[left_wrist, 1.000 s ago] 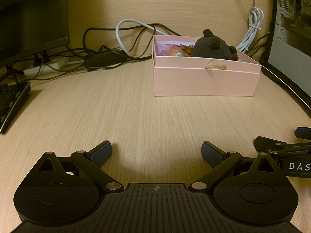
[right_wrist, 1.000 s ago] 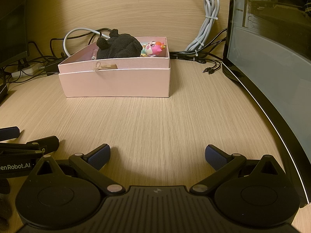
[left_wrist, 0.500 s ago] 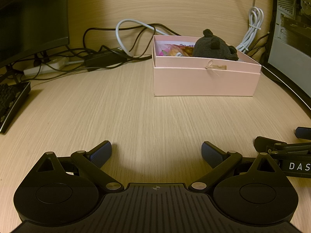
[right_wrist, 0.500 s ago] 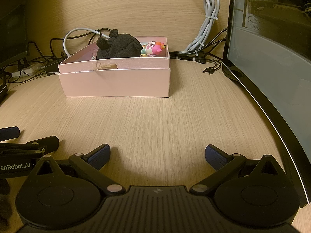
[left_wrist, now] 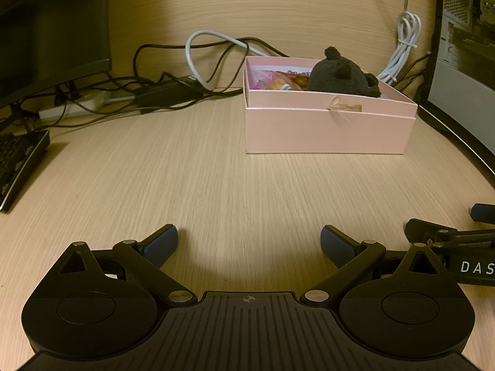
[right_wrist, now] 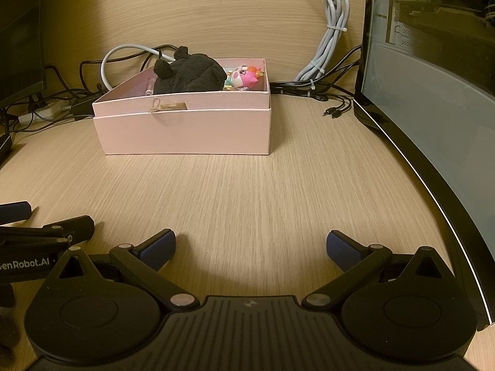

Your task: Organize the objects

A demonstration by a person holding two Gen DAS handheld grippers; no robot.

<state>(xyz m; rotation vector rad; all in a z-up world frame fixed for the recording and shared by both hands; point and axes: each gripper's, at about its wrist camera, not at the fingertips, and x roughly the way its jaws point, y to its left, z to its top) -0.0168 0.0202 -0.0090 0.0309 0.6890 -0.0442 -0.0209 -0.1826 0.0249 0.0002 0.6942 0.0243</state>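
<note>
A pink box [left_wrist: 328, 130] stands on the wooden desk, seen also in the right wrist view [right_wrist: 185, 133]. In it lie a black plush toy [left_wrist: 340, 75] [right_wrist: 188, 74], a pink and white toy figure [right_wrist: 246, 75] and other small colourful items. My left gripper [left_wrist: 249, 242] is open and empty, low over the desk well in front of the box. My right gripper [right_wrist: 250, 245] is open and empty, beside the left one at the same distance from the box.
A tangle of black and white cables [left_wrist: 185, 86] lies behind the box. A keyboard [left_wrist: 18, 167] is at the left edge, a monitor [left_wrist: 46, 31] above it. A computer case with a glass side [right_wrist: 433, 92] stands at the right. A coiled grey cable [right_wrist: 331, 46] hangs by it.
</note>
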